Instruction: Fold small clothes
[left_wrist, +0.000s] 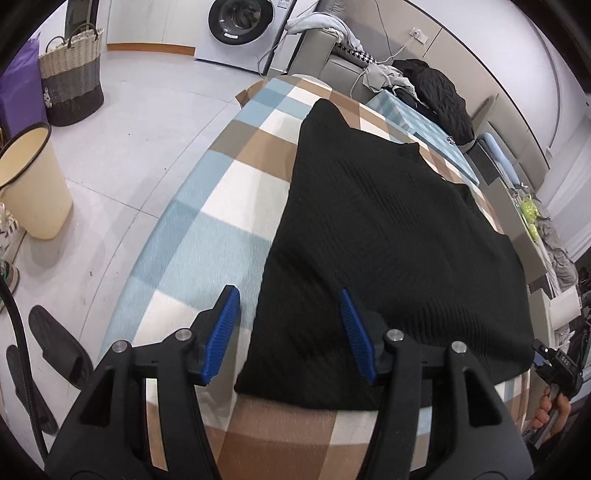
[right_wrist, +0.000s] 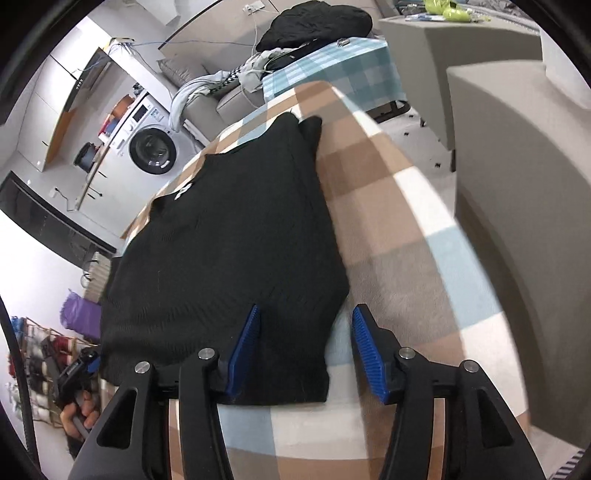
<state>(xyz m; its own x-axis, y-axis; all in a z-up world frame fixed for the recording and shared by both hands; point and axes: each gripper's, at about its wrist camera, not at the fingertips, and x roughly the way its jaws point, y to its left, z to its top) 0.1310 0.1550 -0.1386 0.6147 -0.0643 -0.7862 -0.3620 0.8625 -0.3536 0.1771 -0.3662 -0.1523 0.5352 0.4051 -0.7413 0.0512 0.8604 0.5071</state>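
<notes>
Black knit garment (left_wrist: 388, 240) (white label (right_wrist: 183, 191), unreadable) on checked cloth (left_wrist: 229, 206)

No text, brand or number can be read in either view. A small white mark sits at the neck of the black garment (right_wrist: 225, 236), perhaps a label, but it is too small to make out. The washing machine (right_wrist: 147, 142) has a panel whose markings are illegible.
</notes>
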